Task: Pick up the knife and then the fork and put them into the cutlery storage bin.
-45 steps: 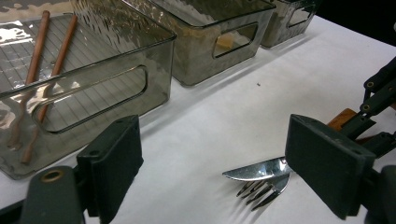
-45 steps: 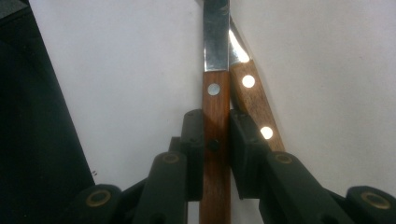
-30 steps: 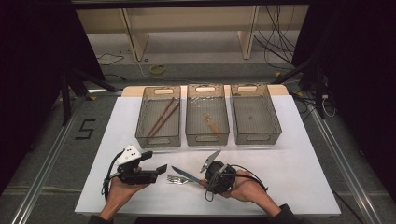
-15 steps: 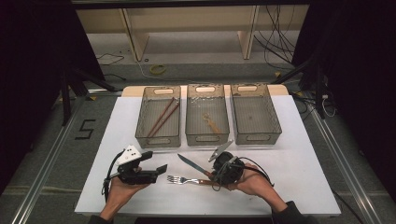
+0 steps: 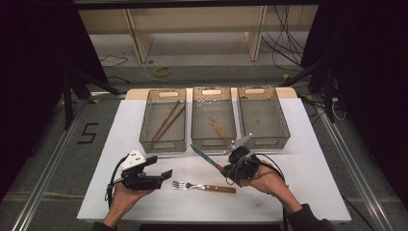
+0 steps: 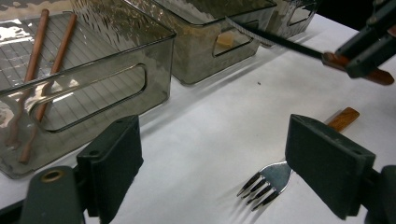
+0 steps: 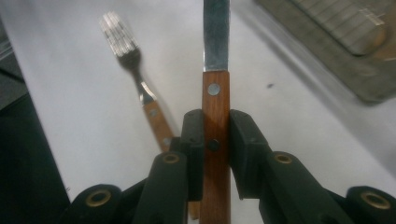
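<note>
**Knife clamped and off the table, fork lying flat, two of three bins occupied**

The right gripper [image 5: 230, 169] is clamped on the wooden handle of a knife [image 5: 204, 157]; in the right gripper view both black jaws press the handle [image 7: 215, 140] from either side, just behind its first rivet. The knife is lifted off the white table [image 5: 312, 168], its blade pointing far and left toward the near wall of the middle bin [image 5: 213, 120].

The left gripper [image 5: 163, 177] sits at the near left with its jaws spread wide and nothing between them. A fork [image 5: 204, 186] with a wooden handle lies flat on the table between the two grippers, tines toward the left gripper; in the left gripper view the tines [image 6: 264, 183] show just beside the right jaw.

Three smoky clear bins stand in a row at the far side of the table. The left bin [image 5: 163, 120] holds two brown chopsticks [image 5: 167, 120] lying side by side. The middle bin holds one small pale wooden utensil [image 5: 219, 128], its kind too blurred to tell. In the right bin [image 5: 262, 118] I can make out nothing.
</note>
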`<state>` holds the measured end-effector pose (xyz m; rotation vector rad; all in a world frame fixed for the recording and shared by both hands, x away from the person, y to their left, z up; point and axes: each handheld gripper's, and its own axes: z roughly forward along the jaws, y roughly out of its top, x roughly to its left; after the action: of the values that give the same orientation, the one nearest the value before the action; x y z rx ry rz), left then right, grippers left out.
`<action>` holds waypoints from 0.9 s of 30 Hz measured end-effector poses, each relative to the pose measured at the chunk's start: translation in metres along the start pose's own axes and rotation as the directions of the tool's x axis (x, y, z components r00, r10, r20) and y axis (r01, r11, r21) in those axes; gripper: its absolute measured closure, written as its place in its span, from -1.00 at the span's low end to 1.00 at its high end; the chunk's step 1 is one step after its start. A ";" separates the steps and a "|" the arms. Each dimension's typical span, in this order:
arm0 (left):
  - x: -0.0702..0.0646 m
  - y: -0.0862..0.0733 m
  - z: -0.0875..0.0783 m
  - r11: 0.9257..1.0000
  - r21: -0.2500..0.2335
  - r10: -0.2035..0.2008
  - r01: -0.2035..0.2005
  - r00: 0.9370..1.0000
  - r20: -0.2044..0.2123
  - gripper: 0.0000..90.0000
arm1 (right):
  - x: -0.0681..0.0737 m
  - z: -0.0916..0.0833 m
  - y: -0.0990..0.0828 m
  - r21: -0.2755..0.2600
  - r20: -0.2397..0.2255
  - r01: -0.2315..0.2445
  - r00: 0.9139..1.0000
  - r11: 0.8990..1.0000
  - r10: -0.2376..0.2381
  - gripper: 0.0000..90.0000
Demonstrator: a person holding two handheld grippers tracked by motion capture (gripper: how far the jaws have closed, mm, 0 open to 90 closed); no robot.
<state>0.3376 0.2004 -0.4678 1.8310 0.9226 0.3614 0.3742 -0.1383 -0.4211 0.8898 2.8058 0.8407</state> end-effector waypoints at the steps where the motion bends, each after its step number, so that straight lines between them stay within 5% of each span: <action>1: 0.000 0.000 0.000 1.000 0.001 0.001 -0.001 1.000 0.000 -0.60 | -0.002 -0.002 0.001 -0.004 0.001 -0.006 1.000 1.000 0.006 0.72; 13: 0.000 0.000 0.001 1.000 -0.002 -0.001 0.001 1.000 -0.003 -0.60 | -0.033 -0.033 0.005 -0.101 0.062 -0.075 0.995 0.992 0.081 0.72; 27: 0.000 0.000 0.001 1.000 -0.001 -0.001 0.001 1.000 -0.002 -0.60 | -0.083 -0.056 0.013 -0.169 0.121 -0.177 0.973 0.970 0.198 0.72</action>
<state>0.3383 0.1998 -0.4686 1.8292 0.9242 0.3630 0.4363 -0.2020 -0.3737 1.1531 2.5270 0.9694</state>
